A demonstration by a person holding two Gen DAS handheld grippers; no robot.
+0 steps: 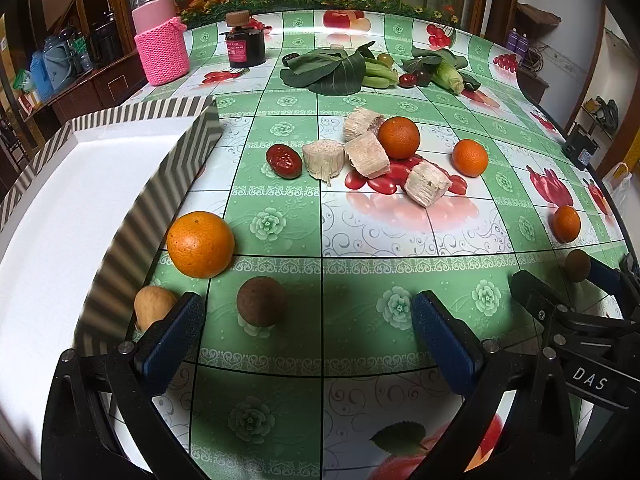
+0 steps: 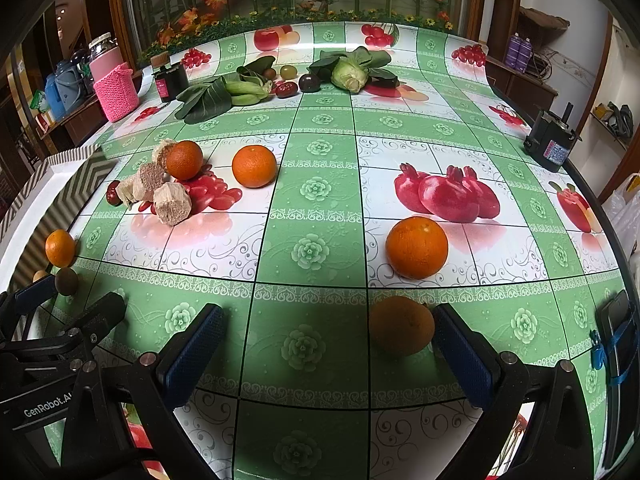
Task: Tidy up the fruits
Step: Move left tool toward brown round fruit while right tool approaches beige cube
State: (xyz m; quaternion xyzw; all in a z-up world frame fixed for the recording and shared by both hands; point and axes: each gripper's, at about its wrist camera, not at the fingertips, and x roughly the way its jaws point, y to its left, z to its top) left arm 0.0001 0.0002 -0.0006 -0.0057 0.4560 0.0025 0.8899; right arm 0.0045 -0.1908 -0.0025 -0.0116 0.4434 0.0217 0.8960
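My left gripper (image 1: 308, 340) hangs open over the tablecloth, with a brown round fruit (image 1: 261, 301) just ahead between its fingers, untouched. A tan fruit (image 1: 154, 306) lies by its left finger and a big orange (image 1: 200, 244) sits beyond, both against the white striped-rim box (image 1: 48, 220). My right gripper (image 2: 328, 350) is open too. A dull orange fruit (image 2: 401, 325) rests close to its right finger, and a bright orange (image 2: 417, 247) lies farther ahead. Two more oranges (image 2: 254, 166) (image 2: 184, 159) sit mid-table beside sugarcane pieces (image 2: 172, 204) and a red date (image 1: 284, 161).
Leafy vegetables (image 1: 332, 70) and small dark fruits lie at the back. A pink knit-covered jar (image 1: 160, 48) and a black jar (image 1: 246, 46) stand back left. A black device (image 2: 550, 144) sits at the right table edge, with a phone (image 2: 616, 320) nearer.
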